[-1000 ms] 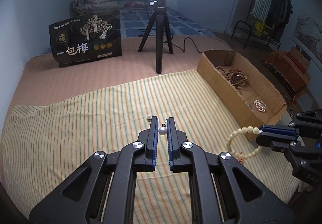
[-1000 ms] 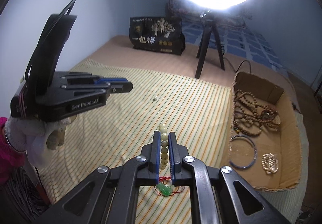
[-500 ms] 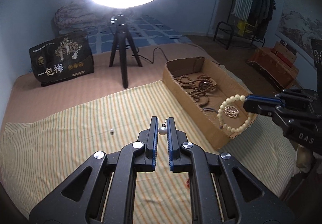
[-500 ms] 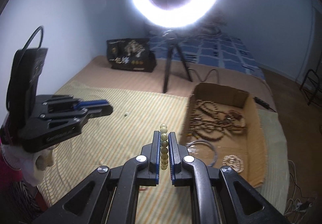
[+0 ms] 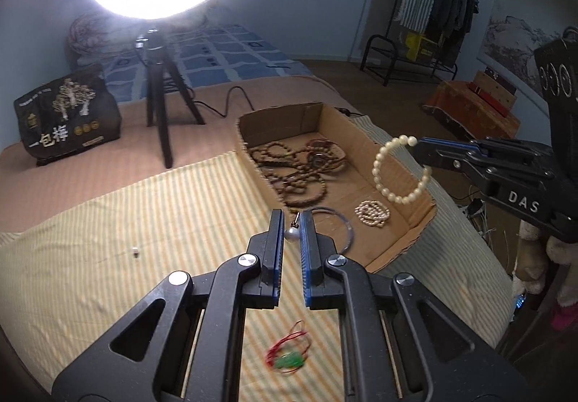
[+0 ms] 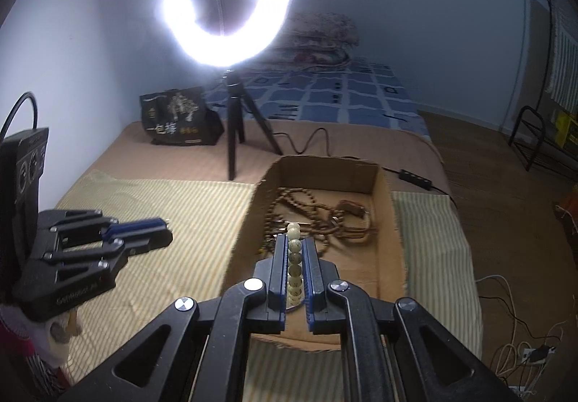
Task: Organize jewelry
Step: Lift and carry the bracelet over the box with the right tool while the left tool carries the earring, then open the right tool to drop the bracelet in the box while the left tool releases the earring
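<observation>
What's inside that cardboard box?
In the box: tangled brown bead strands, a small pale bead bracelet and a thin blue bangle, partly hidden by the left gripper.

Bed [image 5: 90, 163] with striped cloth [image 5: 108, 257], cardboard box [image 5: 421, 217], tripod [image 5: 162, 120], black bag [image 5: 67, 116].

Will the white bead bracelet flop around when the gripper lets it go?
Probably. The bracelet hangs as a loose loop from the right gripper, so it looks floppy, not stiff. Its round beads may roll a little once they land in the box, though being strung together should stop them scattering.
</observation>
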`<control>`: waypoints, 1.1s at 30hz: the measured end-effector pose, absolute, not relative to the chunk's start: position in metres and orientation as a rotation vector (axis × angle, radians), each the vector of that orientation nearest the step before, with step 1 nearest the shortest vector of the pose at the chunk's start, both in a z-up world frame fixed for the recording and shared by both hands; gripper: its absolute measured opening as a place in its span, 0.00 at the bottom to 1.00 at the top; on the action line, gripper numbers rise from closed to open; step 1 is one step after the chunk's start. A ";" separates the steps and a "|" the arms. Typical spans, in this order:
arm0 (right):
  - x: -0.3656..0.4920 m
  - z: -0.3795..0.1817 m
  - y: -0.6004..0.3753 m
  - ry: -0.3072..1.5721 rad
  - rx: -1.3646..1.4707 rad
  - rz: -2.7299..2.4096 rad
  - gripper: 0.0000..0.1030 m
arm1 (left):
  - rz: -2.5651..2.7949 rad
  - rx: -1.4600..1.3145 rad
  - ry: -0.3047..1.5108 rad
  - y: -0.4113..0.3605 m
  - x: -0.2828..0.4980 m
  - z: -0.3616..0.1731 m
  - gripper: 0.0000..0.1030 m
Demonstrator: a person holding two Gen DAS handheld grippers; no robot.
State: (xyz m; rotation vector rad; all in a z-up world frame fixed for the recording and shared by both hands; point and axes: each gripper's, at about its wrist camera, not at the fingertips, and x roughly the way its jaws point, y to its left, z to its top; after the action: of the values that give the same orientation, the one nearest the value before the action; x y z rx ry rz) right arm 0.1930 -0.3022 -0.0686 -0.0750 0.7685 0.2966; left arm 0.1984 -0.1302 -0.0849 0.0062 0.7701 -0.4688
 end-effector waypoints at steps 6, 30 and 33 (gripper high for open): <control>0.206 -0.076 -0.318 0.783 -0.065 0.267 0.05 | -0.488 -0.002 0.770 -0.152 0.205 -0.086 0.06; 0.244 -0.115 -0.339 0.870 -0.012 0.230 0.05 | -0.510 -0.009 0.829 -0.180 0.228 -0.116 0.06; 0.245 -0.117 -0.340 0.877 -0.011 0.230 0.05 | -0.513 -0.008 0.833 -0.182 0.230 -0.117 0.06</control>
State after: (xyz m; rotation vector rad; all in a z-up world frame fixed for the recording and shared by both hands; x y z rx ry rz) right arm 0.2445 -0.3405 -0.1172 -0.0109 0.8766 0.2302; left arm 0.2296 -0.1818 -0.1174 -0.0083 0.8332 -0.5129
